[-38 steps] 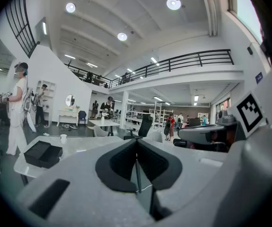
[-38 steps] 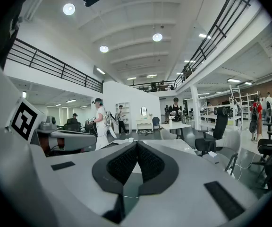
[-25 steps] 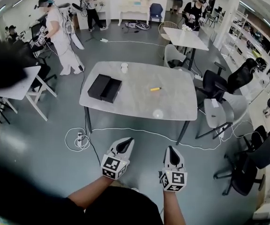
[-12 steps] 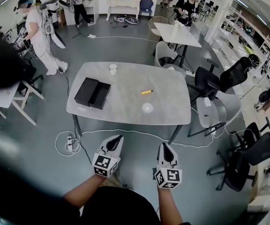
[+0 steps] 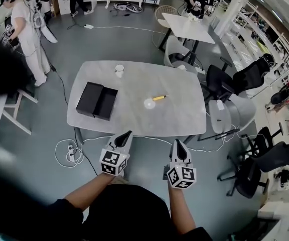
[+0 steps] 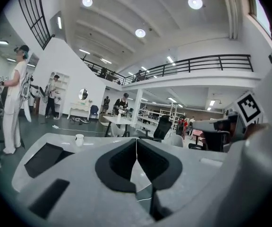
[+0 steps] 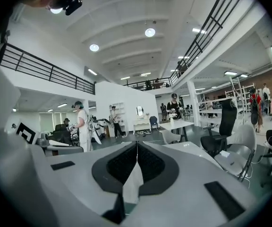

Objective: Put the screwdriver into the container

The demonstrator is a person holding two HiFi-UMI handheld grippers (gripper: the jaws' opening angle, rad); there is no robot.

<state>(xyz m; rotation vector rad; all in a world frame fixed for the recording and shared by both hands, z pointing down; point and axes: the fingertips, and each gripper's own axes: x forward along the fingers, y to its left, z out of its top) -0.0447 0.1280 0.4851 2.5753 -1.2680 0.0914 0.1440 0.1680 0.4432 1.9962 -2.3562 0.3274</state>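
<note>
A yellow-handled screwdriver [image 5: 159, 98] lies right of the middle of the grey table [image 5: 134, 119]. The container, an open black box [image 5: 97, 100], sits on the table's left part. Both grippers hover short of the table's near edge, side by side and pointing at it. The left gripper [image 5: 127, 134] has its jaws together with nothing between them, as does the right gripper [image 5: 178, 144]. In the left gripper view the shut jaws [image 6: 136, 142] hide the screwdriver, and the black box [image 6: 44, 158] shows at the left. The right gripper view shows shut jaws [image 7: 137, 146] before the table's surface [image 7: 192, 148].
A white cup [image 5: 119, 70] stands at the table's far edge. Office chairs [image 5: 230, 112] crowd the table's right side. A power strip and looped cables [image 5: 71, 152] lie on the floor near its left front leg. A person in white [image 5: 24, 29] stands far left.
The table has come nearer in the head view over both earlier frames. Both grippers, still shut, now reach almost to its near edge. Screwdriver, box and cup have not moved on the table.
</note>
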